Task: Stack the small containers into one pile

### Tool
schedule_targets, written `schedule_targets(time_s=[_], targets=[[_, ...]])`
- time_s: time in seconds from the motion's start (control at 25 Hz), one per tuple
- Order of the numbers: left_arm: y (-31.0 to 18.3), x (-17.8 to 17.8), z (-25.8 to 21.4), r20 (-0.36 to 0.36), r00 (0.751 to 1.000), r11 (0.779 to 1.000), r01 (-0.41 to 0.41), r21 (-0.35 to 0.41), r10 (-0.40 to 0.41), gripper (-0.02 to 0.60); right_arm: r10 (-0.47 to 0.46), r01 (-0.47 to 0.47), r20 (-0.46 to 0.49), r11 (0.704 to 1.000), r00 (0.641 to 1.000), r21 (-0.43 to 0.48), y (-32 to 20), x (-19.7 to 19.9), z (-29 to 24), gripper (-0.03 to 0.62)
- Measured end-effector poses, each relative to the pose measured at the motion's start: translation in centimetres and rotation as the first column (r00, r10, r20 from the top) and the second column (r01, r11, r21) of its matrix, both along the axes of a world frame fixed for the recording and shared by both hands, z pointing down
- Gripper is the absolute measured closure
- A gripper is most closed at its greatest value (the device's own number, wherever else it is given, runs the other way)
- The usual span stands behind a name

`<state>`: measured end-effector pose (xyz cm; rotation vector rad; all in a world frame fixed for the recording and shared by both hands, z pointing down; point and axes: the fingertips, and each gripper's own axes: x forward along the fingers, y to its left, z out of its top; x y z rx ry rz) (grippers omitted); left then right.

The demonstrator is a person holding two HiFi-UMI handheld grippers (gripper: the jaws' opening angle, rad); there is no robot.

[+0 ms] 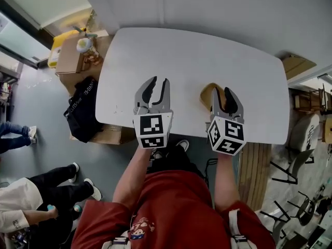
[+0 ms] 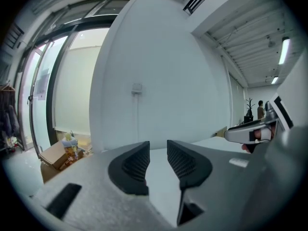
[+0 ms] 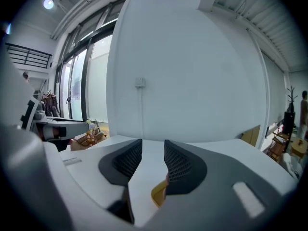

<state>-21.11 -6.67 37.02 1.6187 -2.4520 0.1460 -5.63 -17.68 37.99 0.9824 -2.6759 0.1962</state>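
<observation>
The tan round-rimmed plastic container (image 1: 207,93) sits on the white tabletop (image 1: 207,51), near its front edge, at about 5 o'clock from the tabletop's middle. It is the only one I can find. The right tongs (image 1: 221,94) cover most of it, so I cannot tell whether it is a single cup or several already nested.

It looks light, thin-walled and rather slick. I judge it would skid or flex under a hard squeeze. A gentle pinch across the rim wall, one jaw inside and one outside, seems the safest hold.

In the right gripper view the container's yellowish edge (image 3: 159,195) shows low, at 6 o'clock beneath the right-hand jaw and not in the gap. These tongs are spread a little and pinch nothing.

The left tongs (image 1: 159,84) are at 9 o'clock from the container and well apart from it. Their jaws are also slightly parted, with only bare tabletop showing between them.

Everything else is off the tabletop:
- A brown cardboard box (image 1: 70,57) with a small toy on it stands at 10 o'clock.
- A black fabric bag (image 1: 83,109) slumps at 9 o'clock beside the left edge.
- Bystanders' legs (image 1: 67,185) show at 8 o'clock.
- Folded chairs (image 1: 301,139) lean at 3 o'clock.

None of these is in the way of a reach to the container.
</observation>
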Motion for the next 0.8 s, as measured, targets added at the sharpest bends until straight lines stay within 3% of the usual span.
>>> schedule_targets(time_s=[0.24, 0.48, 0.8], targets=[[5.9, -0.9, -3.1, 0.007, 0.999, 0.994, 0.048, 0.098, -0.049, 0.466, -0.068, 0.06, 0.072, 0.993, 0.995, 0.106, 5.3, -1.8, -3.9, 0.448], [10.9, -1.1, -5.7, 0.037, 0.996, 0.986, 0.074, 0.15, -0.08, 0.468, -0.149, 0.127, 0.105, 0.973, 0.983, 0.193, 10.9, -3.4, -7.3, 0.45], [14.1, 0.8, -8.2, 0.081, 0.991, 0.979, 0.087, 0.183, -0.103, 0.472, -0.216, 0.173, 0.213, 0.963, 0.953, 0.205, 14.8, -3.2, -10.2, 0.457]])
